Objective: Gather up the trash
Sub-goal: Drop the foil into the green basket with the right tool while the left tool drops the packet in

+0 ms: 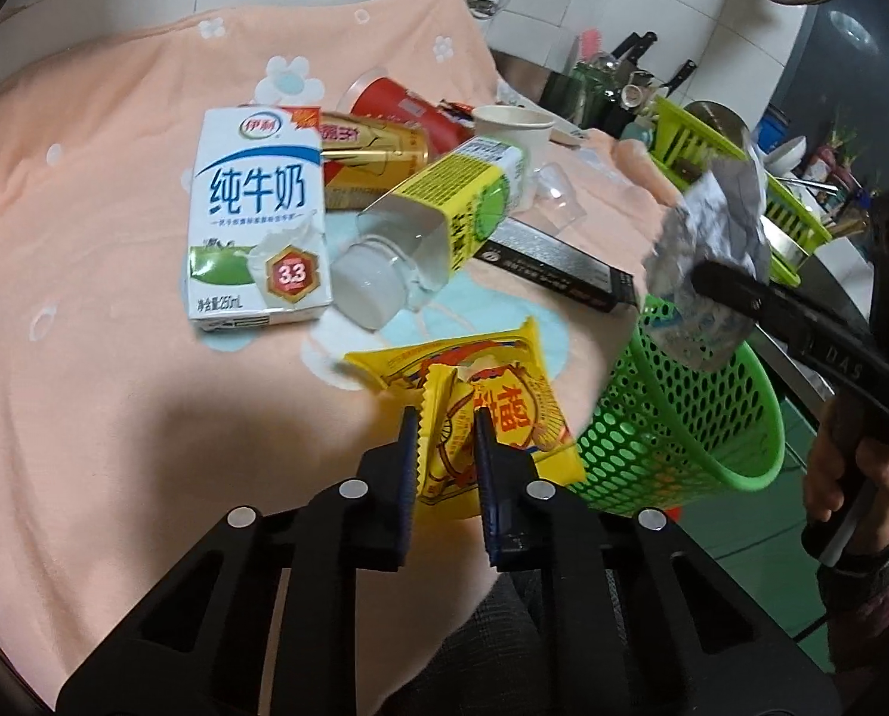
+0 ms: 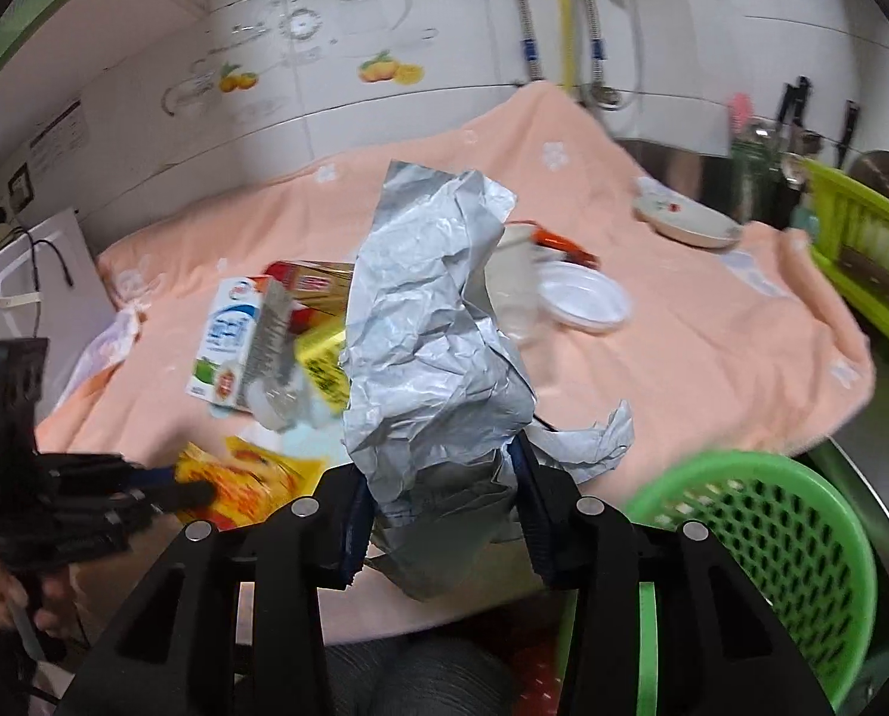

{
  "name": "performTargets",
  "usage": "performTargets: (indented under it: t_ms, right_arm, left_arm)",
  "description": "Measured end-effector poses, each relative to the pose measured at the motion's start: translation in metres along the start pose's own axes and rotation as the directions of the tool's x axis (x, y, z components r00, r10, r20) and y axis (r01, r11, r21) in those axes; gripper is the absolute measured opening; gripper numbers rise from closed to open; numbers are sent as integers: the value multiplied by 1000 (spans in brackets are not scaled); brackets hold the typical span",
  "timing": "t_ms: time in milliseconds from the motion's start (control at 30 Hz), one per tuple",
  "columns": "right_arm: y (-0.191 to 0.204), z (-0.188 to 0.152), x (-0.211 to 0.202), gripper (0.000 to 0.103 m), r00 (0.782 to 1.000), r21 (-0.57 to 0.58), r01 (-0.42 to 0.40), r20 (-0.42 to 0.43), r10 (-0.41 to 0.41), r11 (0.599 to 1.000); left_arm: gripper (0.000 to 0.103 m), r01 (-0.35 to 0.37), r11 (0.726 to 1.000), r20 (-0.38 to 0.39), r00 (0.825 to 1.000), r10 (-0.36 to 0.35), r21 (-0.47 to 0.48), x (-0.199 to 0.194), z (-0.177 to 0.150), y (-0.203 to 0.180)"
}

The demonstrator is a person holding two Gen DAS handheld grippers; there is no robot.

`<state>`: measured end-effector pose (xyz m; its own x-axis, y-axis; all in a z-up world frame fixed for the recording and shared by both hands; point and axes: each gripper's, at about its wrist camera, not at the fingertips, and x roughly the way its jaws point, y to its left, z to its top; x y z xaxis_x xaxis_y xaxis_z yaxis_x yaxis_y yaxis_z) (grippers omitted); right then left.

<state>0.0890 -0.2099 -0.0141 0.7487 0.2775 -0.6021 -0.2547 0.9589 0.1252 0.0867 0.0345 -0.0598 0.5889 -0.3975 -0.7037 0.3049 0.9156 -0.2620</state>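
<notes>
My left gripper (image 1: 444,417) is shut on a yellow snack wrapper (image 1: 486,394) at the near edge of the peach cloth (image 1: 86,298). My right gripper (image 2: 438,465) is shut on a crumpled silver foil bag (image 2: 432,322) and holds it up in the air. In the left wrist view the foil bag (image 1: 713,227) hangs over the rim of the green mesh basket (image 1: 683,417). The basket (image 2: 772,525) sits at the lower right in the right wrist view, beside the cloth's edge.
On the cloth lie a white milk carton (image 1: 259,221), a plastic bottle with a yellow label (image 1: 432,221), a gold can (image 1: 373,149), a red cup (image 1: 408,107), a paper cup (image 1: 510,125) and a black box (image 1: 558,268). A white lid (image 2: 582,298) and a plate (image 2: 683,221) lie farther back. A green dish rack (image 1: 737,179) stands at the right.
</notes>
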Motion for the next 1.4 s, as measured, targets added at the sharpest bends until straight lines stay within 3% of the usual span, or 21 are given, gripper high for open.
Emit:
performTargets:
  t_ms: [267, 500, 667, 733, 1000, 1200, 1300, 1367, 1400]
  right_arm:
    - [-47, -41, -24, 42, 989, 67, 145, -47, -142, 987]
    - [-89, -73, -35, 48, 966, 126, 249, -104, -237, 960]
    - [-110, -88, -39, 58, 958, 168, 275, -133, -255, 947]
    - [-115, -91, -42, 67, 956, 178, 284, -132, -264, 942]
    - [-134, -96, -64, 73, 945, 204, 324, -107, -308, 924]
    - [-144, -101, -78, 76, 936, 215, 353, -87, -342, 911]
    - [-146, -102, -82, 76, 935, 220, 355, -83, -345, 909]
    - [-147, -103, -84, 76, 934, 219, 357, -81, -348, 908]
    - [-147, -102, -84, 76, 934, 221, 357, -82, -348, 907]
  left_arm:
    - [7, 48, 997, 25, 998, -50, 58, -14, 5, -29]
    - [6, 108, 988, 22, 994, -111, 109, -11, 15, -60]
    - [6, 199, 970, 7, 979, -202, 143, -4, 29, -90]
    - [6, 237, 956, -10, 971, -239, 170, 4, 37, -107]
    - [6, 364, 901, -100, 931, -350, 235, 47, 50, -174]
    - [8, 391, 883, -166, 919, -358, 258, 84, 45, -213]
    - [15, 399, 880, -192, 914, -358, 257, 96, 42, -223]
    - [38, 394, 884, -194, 915, -353, 252, 100, 41, -227]
    - [42, 385, 886, -187, 920, -346, 257, 101, 41, -228]
